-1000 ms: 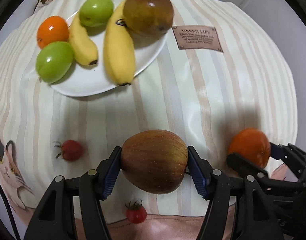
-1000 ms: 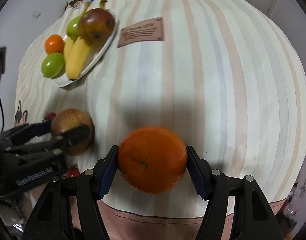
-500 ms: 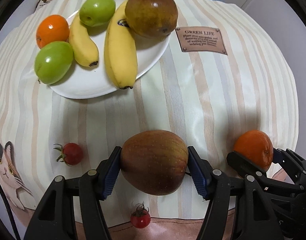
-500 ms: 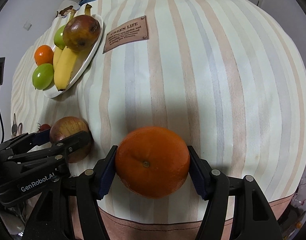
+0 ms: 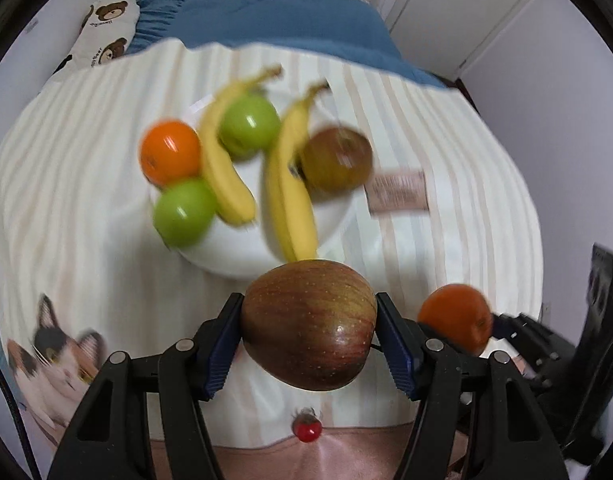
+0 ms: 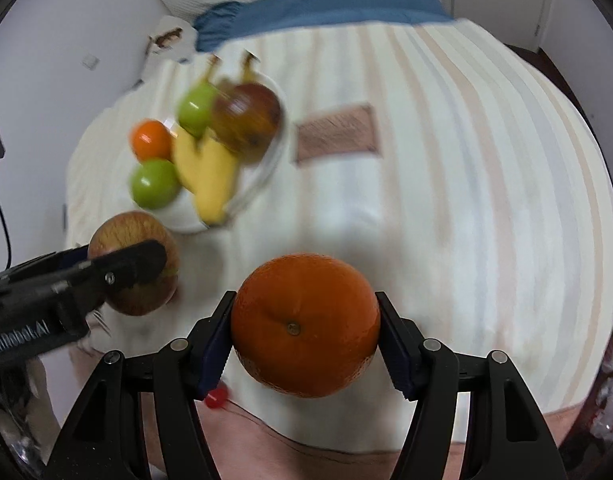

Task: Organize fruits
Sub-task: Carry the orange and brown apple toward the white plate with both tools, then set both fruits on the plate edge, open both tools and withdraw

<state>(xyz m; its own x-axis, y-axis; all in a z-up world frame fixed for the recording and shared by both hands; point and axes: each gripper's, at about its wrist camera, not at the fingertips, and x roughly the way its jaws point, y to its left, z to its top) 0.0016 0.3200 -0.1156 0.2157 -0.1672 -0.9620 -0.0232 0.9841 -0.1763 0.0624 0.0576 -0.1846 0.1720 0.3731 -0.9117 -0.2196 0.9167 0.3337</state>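
A: Fruits first; my left gripper [image 5: 309,326] is clamped on the red apple [image 5: 308,324] and holds it up above the striped cloth [image 5: 86,184], just in front of the white plate [image 5: 222,256]; my right gripper [image 6: 304,326] squeezes the big orange [image 6: 304,325] the same way, up off the cloth.

B: What does one camera see that the other misses?

A: The left one shows a cat picture [image 5: 54,356] on the cloth; the right one shows white letters on the side of the left gripper, but I can only half read them, something ending in "AI".

B: Any other words?

A: A brown patch [image 6: 337,134] beside the plate has writing, too blurry to read; both cameras see a tiny red tomato [image 5: 307,432] near the cloth's front edge.
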